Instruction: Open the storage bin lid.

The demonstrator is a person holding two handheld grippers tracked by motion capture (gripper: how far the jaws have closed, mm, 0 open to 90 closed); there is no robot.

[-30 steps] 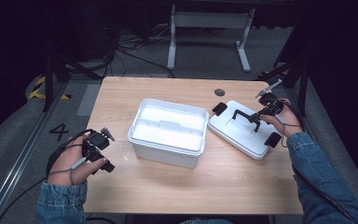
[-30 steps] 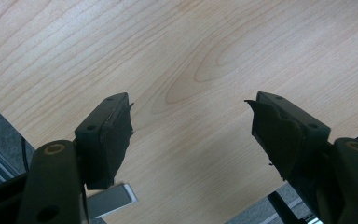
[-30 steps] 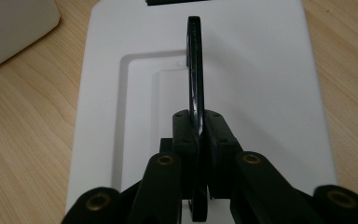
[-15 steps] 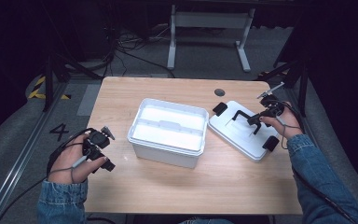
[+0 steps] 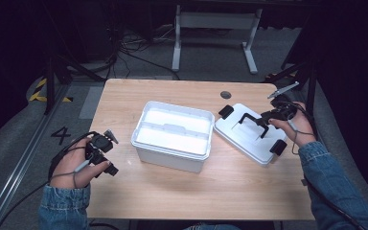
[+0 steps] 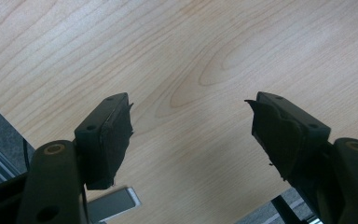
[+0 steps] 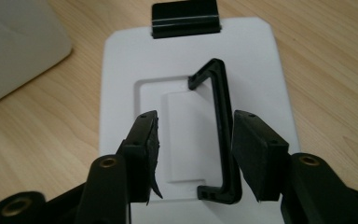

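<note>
At the lower left and lower right of the high view, both forearms wear blue denim sleeves with folded cuffs, and each hand carries a small black tool: the left gripper (image 5: 106,154) trails a thin dark cable that loops off the lower left, while the right gripper (image 5: 264,119) bears a grey three-cornered plate on top and a thin cable running down along its sleeve. In the gripper views the jaws are matte black bars with small screw holes and brass-ringed pivots near the bottom edge. Their inner pads are dark rubber, ragged and frayed at the edges.
</note>
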